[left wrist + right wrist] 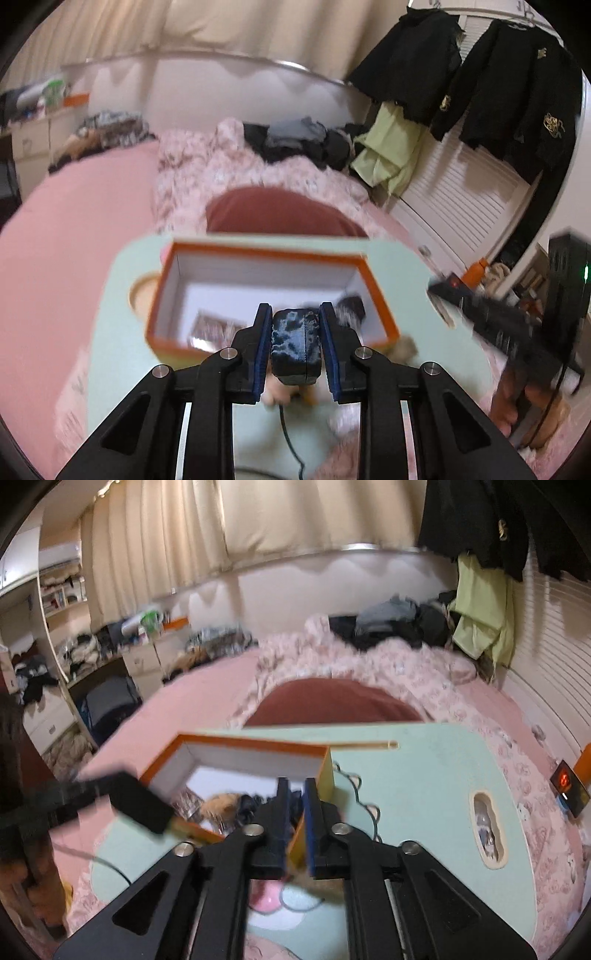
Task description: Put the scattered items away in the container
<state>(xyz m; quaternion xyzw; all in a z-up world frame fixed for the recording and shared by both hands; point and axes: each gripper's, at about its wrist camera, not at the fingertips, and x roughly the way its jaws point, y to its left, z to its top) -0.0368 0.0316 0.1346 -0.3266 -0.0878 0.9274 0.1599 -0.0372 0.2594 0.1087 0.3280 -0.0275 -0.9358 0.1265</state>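
Clamped between the left gripper's [295, 334] blue pads, one black charger block with a trailing cord [294, 352] hangs over the near rim of the single orange box [266, 254], which sits on a mint lap table [399, 291] on the pink bed [74, 229]. Right gripper [296, 825] straddles the box's right wall [325, 771], its jaws slightly parted and pressing nothing. Inside lie a patterned packet [212, 326] and dark fabric [351, 308]; one red cushion [280, 212] stands behind.

Orange-rimmed box [271, 254] (white inside) on mint table [110, 332]; pink floral quilt [207, 166].
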